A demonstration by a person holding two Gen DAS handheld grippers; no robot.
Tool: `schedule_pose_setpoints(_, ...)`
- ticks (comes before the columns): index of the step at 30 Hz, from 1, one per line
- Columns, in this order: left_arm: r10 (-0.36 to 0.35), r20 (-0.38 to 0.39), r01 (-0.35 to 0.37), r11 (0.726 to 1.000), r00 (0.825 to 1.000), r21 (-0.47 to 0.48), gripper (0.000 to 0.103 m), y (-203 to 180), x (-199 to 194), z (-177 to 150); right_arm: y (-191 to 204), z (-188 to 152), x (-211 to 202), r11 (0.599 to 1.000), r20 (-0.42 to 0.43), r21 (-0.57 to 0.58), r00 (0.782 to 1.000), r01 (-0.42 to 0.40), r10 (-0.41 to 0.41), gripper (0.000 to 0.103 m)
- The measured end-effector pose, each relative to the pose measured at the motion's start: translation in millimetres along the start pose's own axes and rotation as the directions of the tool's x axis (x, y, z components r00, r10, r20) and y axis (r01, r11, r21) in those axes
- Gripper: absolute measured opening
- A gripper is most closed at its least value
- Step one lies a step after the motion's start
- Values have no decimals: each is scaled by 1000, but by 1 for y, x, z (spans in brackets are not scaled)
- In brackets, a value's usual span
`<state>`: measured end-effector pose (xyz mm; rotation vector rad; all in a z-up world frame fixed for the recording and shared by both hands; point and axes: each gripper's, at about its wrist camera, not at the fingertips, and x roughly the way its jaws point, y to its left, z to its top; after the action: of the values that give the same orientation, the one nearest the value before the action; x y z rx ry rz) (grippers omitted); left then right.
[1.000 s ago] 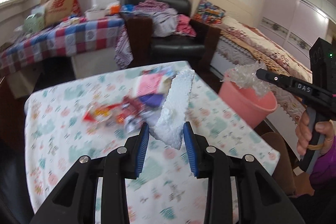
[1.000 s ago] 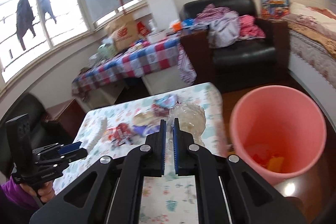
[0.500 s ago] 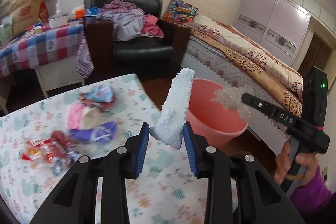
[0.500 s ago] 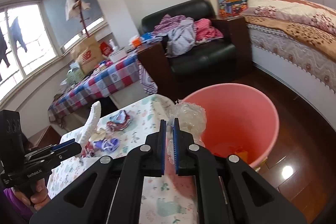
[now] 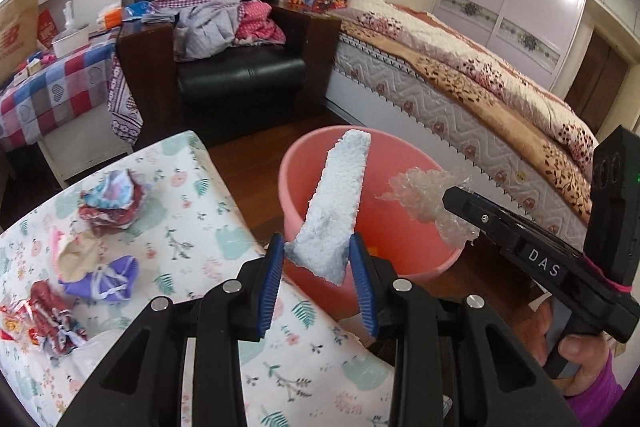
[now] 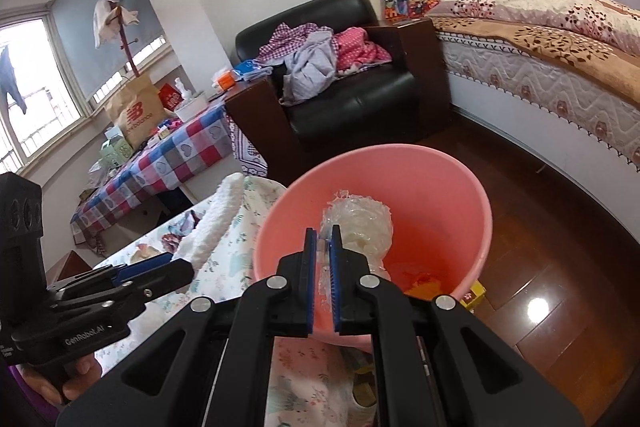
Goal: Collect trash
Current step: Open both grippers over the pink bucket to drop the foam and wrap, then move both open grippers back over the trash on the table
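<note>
Two loads hang over the pink bucket [image 5: 320, 163]: my left tool [image 5: 318, 273] clamps the foam strip [image 5: 336, 203], my right tool [image 6: 322, 273] pinches bubble wrap [image 6: 360, 227], so I should release each squarely above the opening.

The pink bucket [image 6: 472, 203] has its near rim hidden behind the right hand-held gripper [image 6: 324, 283].

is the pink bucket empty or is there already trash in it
Not empty. The right wrist view shows orange and yellow scraps at the bottom of the pink bucket.
</note>
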<state>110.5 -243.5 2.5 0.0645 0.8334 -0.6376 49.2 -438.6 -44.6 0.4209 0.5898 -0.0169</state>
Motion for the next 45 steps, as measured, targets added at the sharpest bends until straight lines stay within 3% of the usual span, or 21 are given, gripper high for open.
schedule_pose_setpoints(9, 7, -57, -5, 999, 998, 33, 33, -20, 34, 5, -11, -3, 8, 1000, -10, 12, 1000, 29, -29, 7)
schedule_pose_setpoints(24, -28, 4, 28, 998, 1000, 48, 42, -34, 28, 10, -14, 1, 21, 999, -45, -12, 998, 52, -53, 8)
schedule_pose_setpoints(25, -28, 13, 28, 998, 1000, 52, 44, -34, 26, 9, -14, 0, 22, 998, -52, -14, 997, 54, -55, 9)
schedule_pose_setpoints(27, -24, 27, 22, 998, 999, 58, 48, -35, 21, 9, -13, -1, 24, 998, -60, -18, 996, 60, -61, 24)
schedule_pose_setpoints(29, -22, 35, 20, 998, 999, 61, 48, -35, 17, 8, -14, -1, 25, 998, -62, -17, 996, 64, -65, 33)
schedule_pose_setpoints(37, -11, 44, 9, 999, 999, 44, 51, -26, 5, -1, -8, -1, 22, 995, -67, -30, 993, 94, -96, 36)
schedule_pose_setpoints(39, 10, 57, -11, 999, 998, 30, 51, -20, 0, -4, -2, -2, 19, 994, -63, -43, 993, 101, -104, 45)
schedule_pose_setpoints(45, 86, 102, -85, 996, 991, -11, 51, 2, -19, -13, 25, -6, 13, 986, -50, -116, 990, 123, -130, 47)
